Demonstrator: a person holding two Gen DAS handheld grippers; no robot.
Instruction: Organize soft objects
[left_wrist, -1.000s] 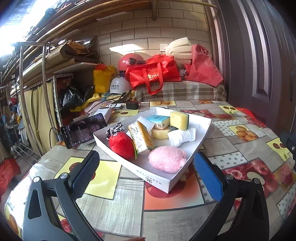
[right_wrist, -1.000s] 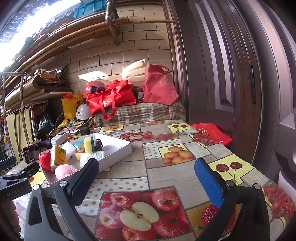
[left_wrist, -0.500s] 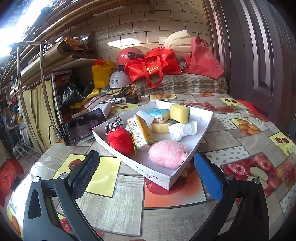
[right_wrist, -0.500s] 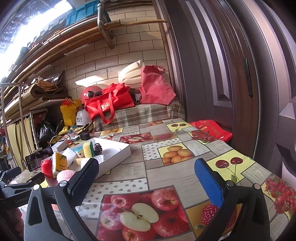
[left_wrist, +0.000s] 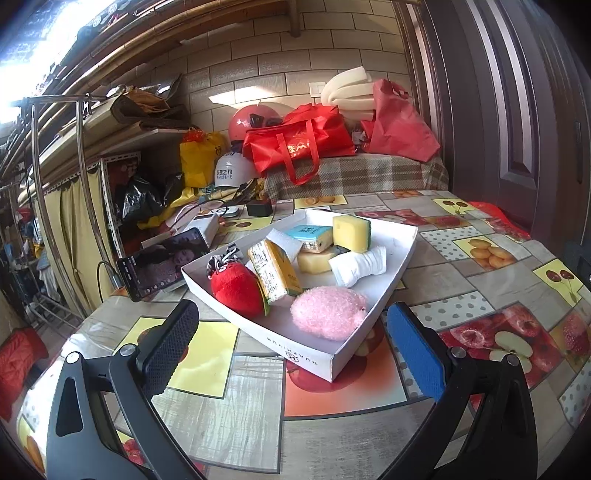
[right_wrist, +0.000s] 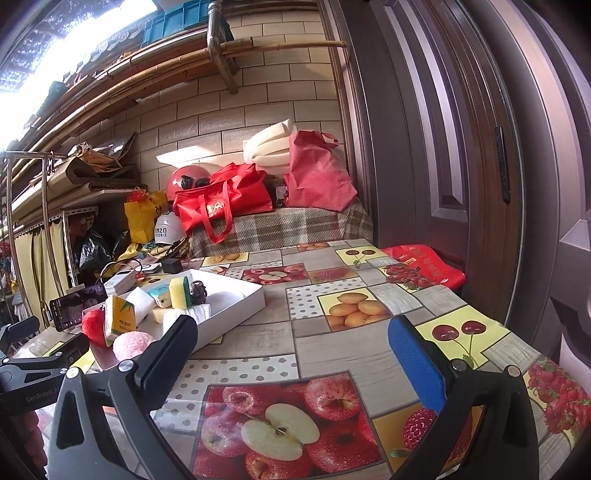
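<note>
**Two open tongs, one full tray**

Two tongs are spread wide and empty above the bench (right_wrist: 332, 354). The left tongs (left_wrist: 295, 343) face the near corner of the white cardboard tray (left_wrist: 306, 356), which lies diagonally, its long axis running from near-left to far-right away from them. The right tongs (right_wrist: 295, 354) hang over bare fruit-print oilcloth, with the tray (right_wrist: 236, 306) well off to their left, so the left is clearly the nearer one.

The soft things all sit inside the tray. Closest to the left tongs, almost straight ahead between the jaws, is a fuzzy pink puff (left_wrist: 327, 312), rounded and loose-piled. Just left of it lies a red plush strawberry (left_wrist: 236, 288) with a striped tuft at its far end. Between and behind them a yellow packet (left_wrist: 275, 275), crinkly and flat-sided, leans with its long axis pointing away. Farther back are a rolled white cloth (left_wrist: 358, 264), a pale foam slab (left_wrist: 314, 260), a yellow sponge (left_wrist: 351, 232) with a green scouring face, a blue-topped pack (left_wrist: 308, 236) and a white foam block (left_wrist: 284, 240).

My guess is that the puff comes first: a short reach forward and down over the tray wall. It should squash easily, so a deep, gentle pinch would suit. A phone (left_wrist: 162, 262) stands propped just left of the tray.
</note>
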